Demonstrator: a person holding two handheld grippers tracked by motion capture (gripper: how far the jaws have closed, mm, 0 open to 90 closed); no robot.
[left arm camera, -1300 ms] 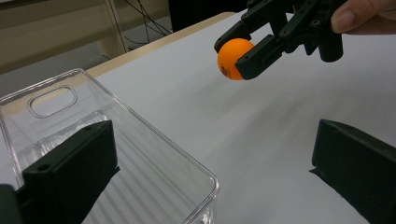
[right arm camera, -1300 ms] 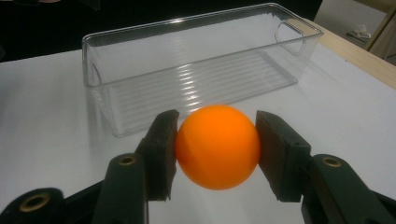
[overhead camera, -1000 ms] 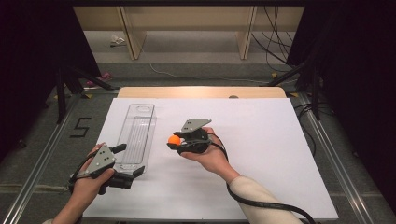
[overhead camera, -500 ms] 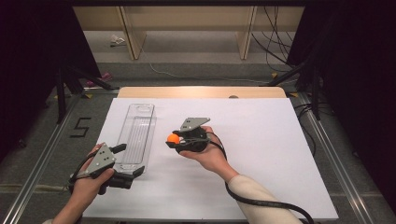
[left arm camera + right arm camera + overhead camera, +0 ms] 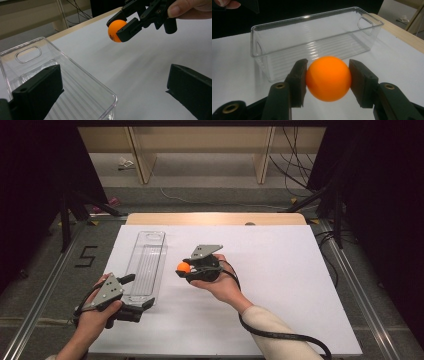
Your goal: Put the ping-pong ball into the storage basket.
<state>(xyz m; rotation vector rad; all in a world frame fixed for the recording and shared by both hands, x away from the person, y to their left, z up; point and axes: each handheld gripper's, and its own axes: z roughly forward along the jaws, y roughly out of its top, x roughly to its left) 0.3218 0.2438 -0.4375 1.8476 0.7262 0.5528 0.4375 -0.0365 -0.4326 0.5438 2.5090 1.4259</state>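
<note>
The right gripper (image 5: 186,268) clamps its jaws on an orange ball (image 5: 183,267), held above the white counter (image 5: 280,285) just beside the clear plastic bin (image 5: 148,262). The left gripper (image 5: 141,291) rests at the bin's near end, jaws wide apart, one on each side of its corner.

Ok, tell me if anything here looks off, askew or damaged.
Nothing stands out. The clear bin sits flat and empty on the white table, the right gripper holds the orange ball cleanly, and the left gripper waits open at the bin's near end.

Matt orange ball (image 5: 328,78), glossy clear ribbed plastic bin (image 5: 287,37), smooth white tabletop (image 5: 280,270).
</note>
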